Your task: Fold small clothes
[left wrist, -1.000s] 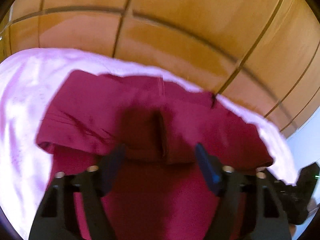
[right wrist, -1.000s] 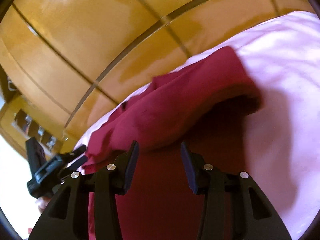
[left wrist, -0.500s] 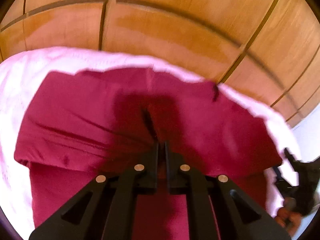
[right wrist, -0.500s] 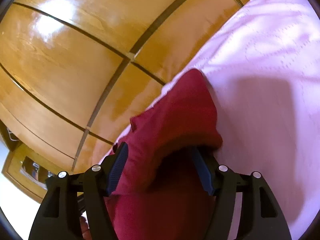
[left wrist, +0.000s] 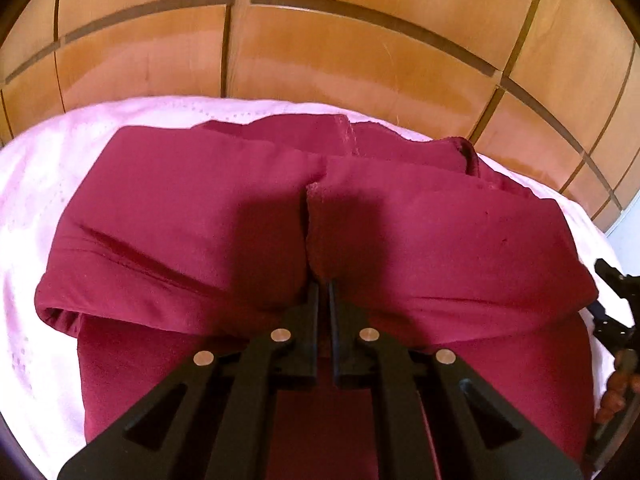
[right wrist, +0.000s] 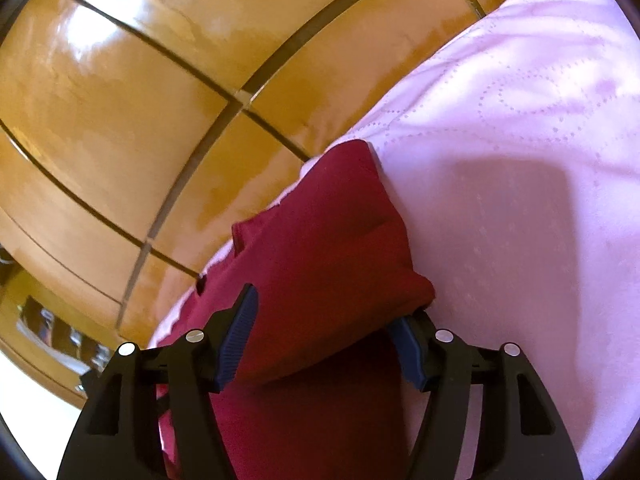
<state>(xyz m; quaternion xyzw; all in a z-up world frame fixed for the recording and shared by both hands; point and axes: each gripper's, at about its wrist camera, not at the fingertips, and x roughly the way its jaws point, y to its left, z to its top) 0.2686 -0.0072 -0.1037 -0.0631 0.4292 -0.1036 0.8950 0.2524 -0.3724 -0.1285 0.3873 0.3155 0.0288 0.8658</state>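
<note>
A dark red garment (left wrist: 420, 240) lies on a pink quilted bedspread (left wrist: 44, 184), its upper layer doubled back over the lower one. My left gripper (left wrist: 320, 288) is shut on the folded edge of the garment at its middle. In the right wrist view the same garment (right wrist: 328, 240) runs up between the fingers of my right gripper (right wrist: 332, 320). Its jaws stand wide apart with the folded corner of the cloth between them, and the blue pads (right wrist: 240, 332) do not press it.
A glossy wooden panelled headboard (left wrist: 320, 60) rises just behind the bed, also in the right wrist view (right wrist: 140, 100). The bedspread (right wrist: 520, 160) stretches to the right of the garment. The other hand-held gripper (left wrist: 616, 320) shows at the right edge.
My left gripper has shut on the garment's folded edge. My right gripper has opened wider and swung toward the garment's right corner. The upper layer has spread flatter.
</note>
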